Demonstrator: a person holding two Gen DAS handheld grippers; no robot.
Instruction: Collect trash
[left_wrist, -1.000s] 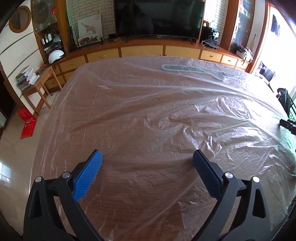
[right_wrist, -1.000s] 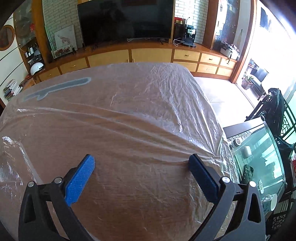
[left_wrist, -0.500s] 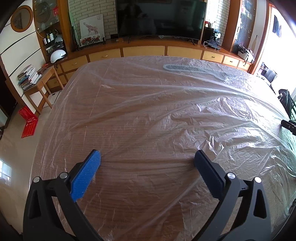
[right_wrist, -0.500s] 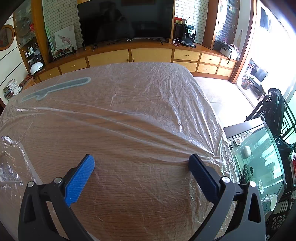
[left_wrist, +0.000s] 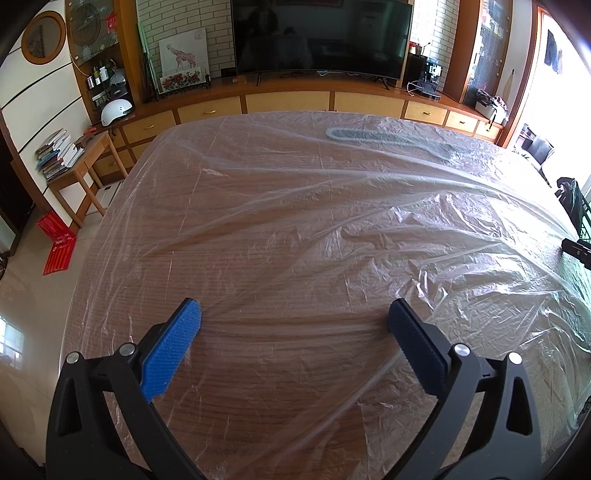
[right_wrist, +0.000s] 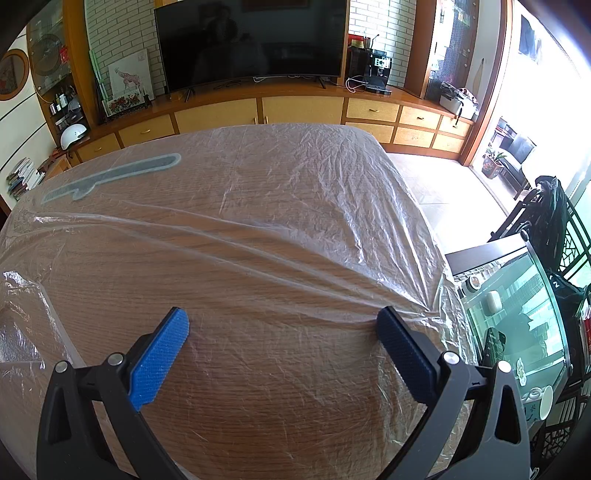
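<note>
Clear plastic sheet (left_wrist: 332, 229) lies spread over the whole wooden bench (left_wrist: 280, 339), wrinkled and gathered into long ridges that run across the top; it looks like the trash to be collected, since no other loose litter shows. A flat grey-blue shape (left_wrist: 388, 138) sits near the far edge, apparently under the film. The left tool (left_wrist: 293, 321) hovers low over the near part of the sheet with its jaws spread wide and nothing between them. The right tool (right_wrist: 282, 328) is likewise wide open and empty, above the corner where the film drapes over the bench edge (right_wrist: 439, 295).

The film should be very light, limp and slippery, with no stiffness to push against. A pinch on flat film would likely slide off, so the raised folds (right_wrist: 295, 269) or the bunched, crumpled patch (left_wrist: 461, 295) on the right offer the best hold. It may tear or cling if pulled hard.
</note>
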